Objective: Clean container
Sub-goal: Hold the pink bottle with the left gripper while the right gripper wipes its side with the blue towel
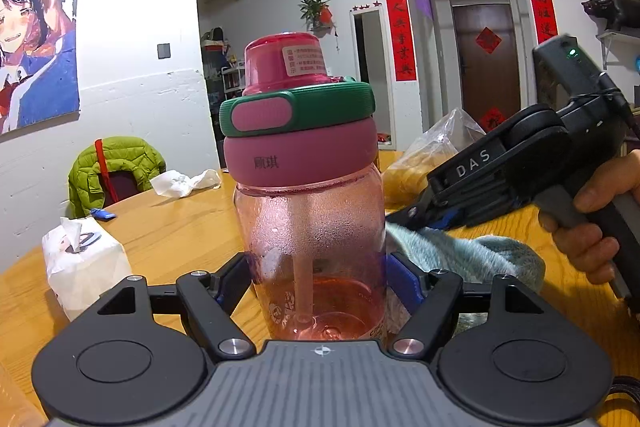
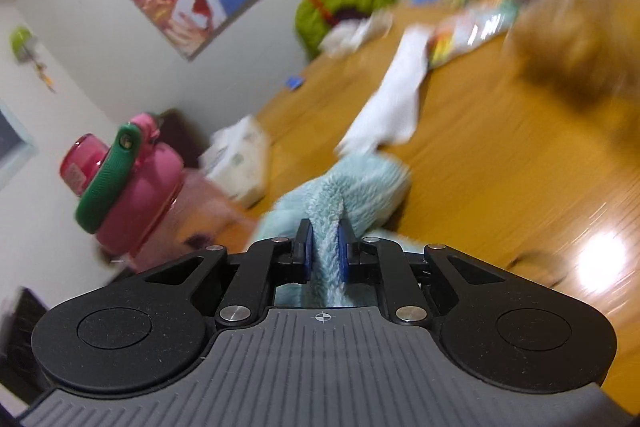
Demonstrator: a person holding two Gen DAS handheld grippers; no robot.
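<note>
A pink see-through water bottle stands upright on a wooden table, its long axis vertical, the pink cap and green carry loop on top and a straw running down the middle to a little reddish liquid at the bottom. The left gripper points straight at it and clamps its lower body, one blue pad on each side pressing the plastic. To the bottle's right, from that hand's view, a fluffy pale-blue cloth lies bunched on the table right beside the bottle's wall. The right gripper, held by a hand, comes in from that side angled downward, its jaws nearly together and pinching a ridge of the cloth. In the right hand's blurred view the bottle sits off to the left of its fingers and looks tilted only because that camera is rolled. The cloth hand is therefore the one free to wipe, and my judgement is that it must travel left and up along the bottle's upright side. A white tissue pack sits to the bottle's left.
</note>
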